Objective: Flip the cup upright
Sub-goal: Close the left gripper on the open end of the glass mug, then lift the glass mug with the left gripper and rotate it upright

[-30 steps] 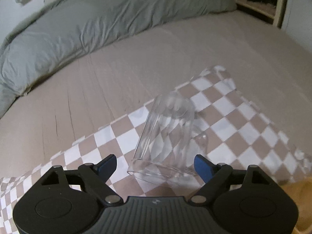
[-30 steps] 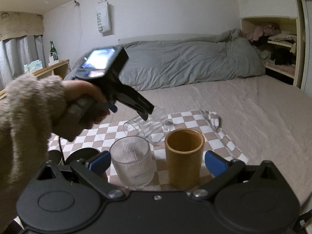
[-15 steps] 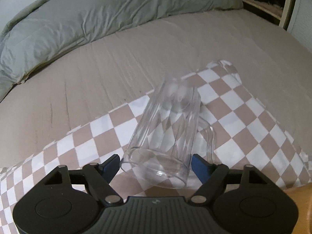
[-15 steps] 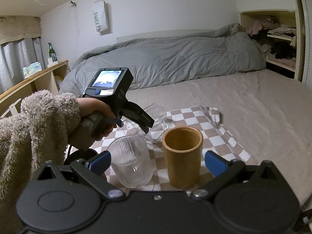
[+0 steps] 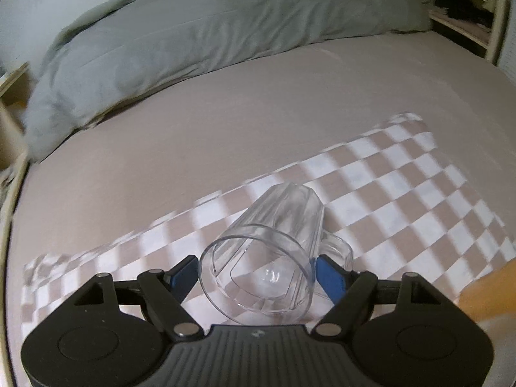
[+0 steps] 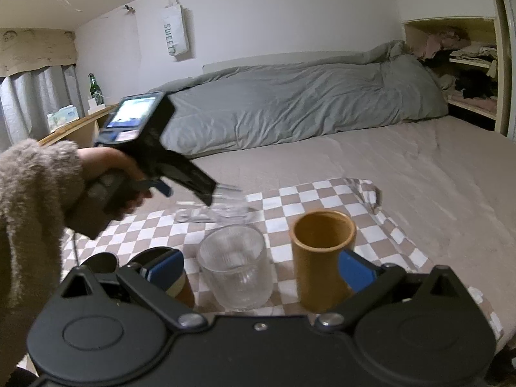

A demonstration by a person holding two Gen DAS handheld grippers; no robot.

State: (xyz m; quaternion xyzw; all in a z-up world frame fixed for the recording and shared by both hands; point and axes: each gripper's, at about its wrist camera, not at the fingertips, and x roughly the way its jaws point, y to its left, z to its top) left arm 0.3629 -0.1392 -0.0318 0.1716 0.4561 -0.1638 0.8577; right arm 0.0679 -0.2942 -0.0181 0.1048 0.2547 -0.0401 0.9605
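front of right gripper (image 6: 259, 269): ribbed glass (image 6: 234, 267) and wooden cup (image 6: 322, 261) stand side by side between its spread fingers, blocking a straight path forward.
between them: a narrow gap of checkered cloth (image 6: 322, 193).
centre left of the right wrist frame: left gripper (image 6: 211, 198) and hand (image 6: 109, 177) occupy the space over the clear mug (image 6: 222, 208).
right half of that frame: bare bed sheet (image 6: 435, 177), open.
top of frame: grey duvet (image 6: 290, 109) bounds the far side.

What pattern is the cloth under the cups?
The cloth is a tan-and-white checkerboard, clearest in the right wrist view.
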